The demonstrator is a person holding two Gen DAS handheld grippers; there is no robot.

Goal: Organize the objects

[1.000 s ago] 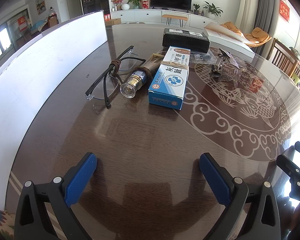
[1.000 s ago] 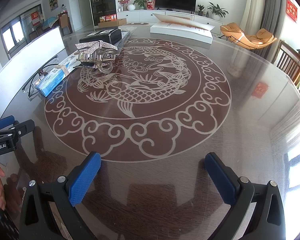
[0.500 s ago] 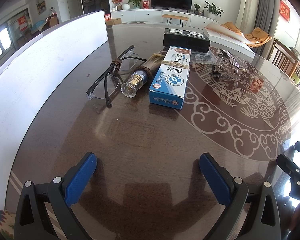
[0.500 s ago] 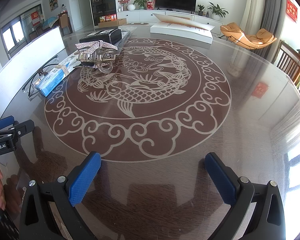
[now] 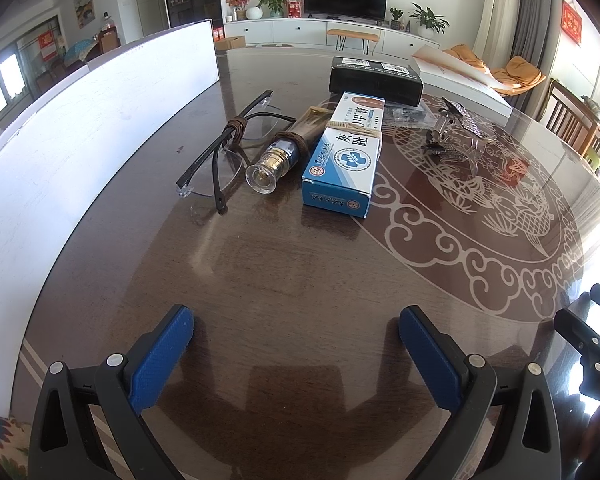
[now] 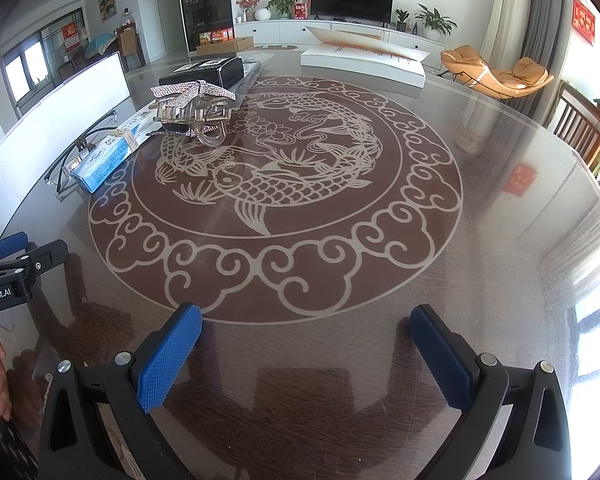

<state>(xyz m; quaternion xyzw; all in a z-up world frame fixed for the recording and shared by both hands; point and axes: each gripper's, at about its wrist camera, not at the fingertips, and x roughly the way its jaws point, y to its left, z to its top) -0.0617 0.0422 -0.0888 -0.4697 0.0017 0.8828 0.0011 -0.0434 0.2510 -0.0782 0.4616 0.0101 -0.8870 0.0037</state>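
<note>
On the dark round table lie black-framed glasses (image 5: 224,152), a small glass bottle with a gold cap (image 5: 274,160) on its side, a blue-and-white box (image 5: 346,156), a black box (image 5: 376,80) and a rhinestone hair clip (image 5: 456,136). My left gripper (image 5: 296,344) is open and empty, low over bare table well short of them. My right gripper (image 6: 304,344) is open and empty near the front edge; the hair clip (image 6: 194,114), the blue-and-white box (image 6: 108,156) and the black box (image 6: 202,72) lie far to its upper left.
A long white board (image 5: 72,140) stands along the table's left side. A white flat box (image 6: 364,60) lies at the far edge. A carp-and-cloud pattern (image 6: 276,184) covers the table's middle. Chairs (image 6: 584,128) stand at the right. The left gripper's tip (image 6: 24,252) shows at the right view's left edge.
</note>
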